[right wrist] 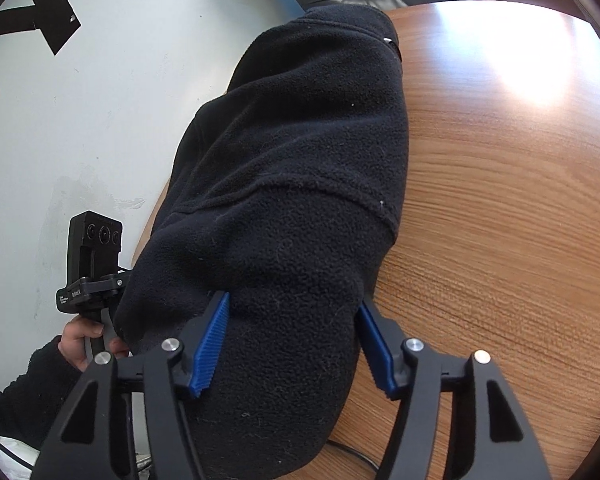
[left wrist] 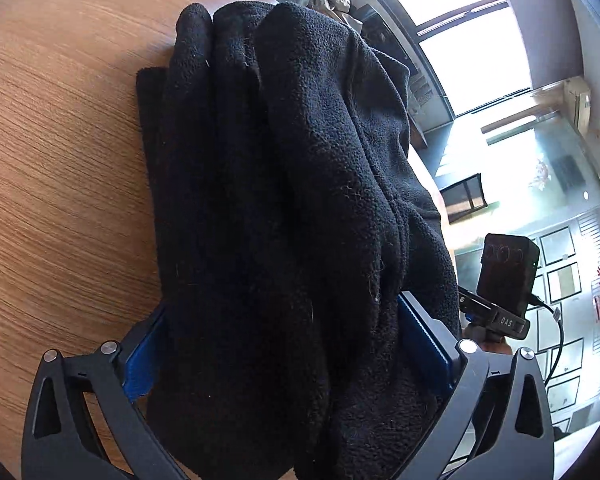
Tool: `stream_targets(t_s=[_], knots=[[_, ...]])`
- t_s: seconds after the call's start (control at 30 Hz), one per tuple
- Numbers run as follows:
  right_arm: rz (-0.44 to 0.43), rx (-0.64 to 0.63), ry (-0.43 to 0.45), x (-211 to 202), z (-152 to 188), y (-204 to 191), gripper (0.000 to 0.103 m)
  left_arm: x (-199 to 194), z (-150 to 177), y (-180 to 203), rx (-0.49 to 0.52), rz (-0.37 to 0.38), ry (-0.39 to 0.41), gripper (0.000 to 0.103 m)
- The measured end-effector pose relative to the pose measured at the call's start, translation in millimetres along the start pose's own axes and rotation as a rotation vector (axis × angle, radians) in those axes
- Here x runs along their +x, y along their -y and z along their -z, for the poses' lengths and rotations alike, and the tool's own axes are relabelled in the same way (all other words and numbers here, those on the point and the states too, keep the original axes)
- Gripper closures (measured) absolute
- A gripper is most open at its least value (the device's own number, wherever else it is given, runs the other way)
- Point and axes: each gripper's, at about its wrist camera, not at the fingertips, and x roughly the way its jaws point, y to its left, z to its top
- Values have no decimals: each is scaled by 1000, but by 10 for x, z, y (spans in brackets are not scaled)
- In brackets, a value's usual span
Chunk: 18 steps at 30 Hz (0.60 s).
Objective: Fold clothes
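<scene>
- Black fleece garment (left wrist: 284, 208) fills the space nearest both lenses, bunched into thick folds and lying on the wooden table (left wrist: 60, 168).
- Seen from the left wrist, the fleece runs from between the tongs away across the table toward its far rim, with one folded layer flat on the wood on the garment's left side.
- The left gripper (left wrist: 288, 344) stands spread wide, the fleece bulging up between its blue pads (left wrist: 424, 340); the cloth hides much of the pads, so I cannot tell whether they press on it.
- From the right wrist, the same fleece (right wrist: 300, 168) drapes over the table's edge, one side hanging past the rim toward the pale floor (right wrist: 112, 92).
- The right gripper (right wrist: 292, 344) straddles the near end of the garment, its blue ribbed fingers (right wrist: 214, 340) lying against the fleece on both sides and clamping the fold.
- Beside the garment, off the table's edge, a person's hand (right wrist: 84, 340) in a dark sleeve grips the handle of the other device, which carries a small black camera box (right wrist: 96, 244).
- Bright glare lies on the table (right wrist: 500, 200) beyond the fleece, toward the far rim.
</scene>
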Motion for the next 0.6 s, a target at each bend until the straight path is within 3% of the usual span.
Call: stream_targets(t_s=[0.07,0.17,0.23,0.43,0.6], knots=[[15,-22,18,-18,23,-55,49,-42,-7,3,16,43,5,23],[31,-59,65,-48,63,-156,56,-129,-23,-15,18,71,-4,42],[40,-75,100,-68,94,-229,60,-198,-44,-32,30,79,-10,48],[46,-133,178,-24,91,-544,67,-568,-379,-27,94,67,110,51],[22,-148,246,177,-315,-855,68,-930,-936,-53,172,0,179,51]])
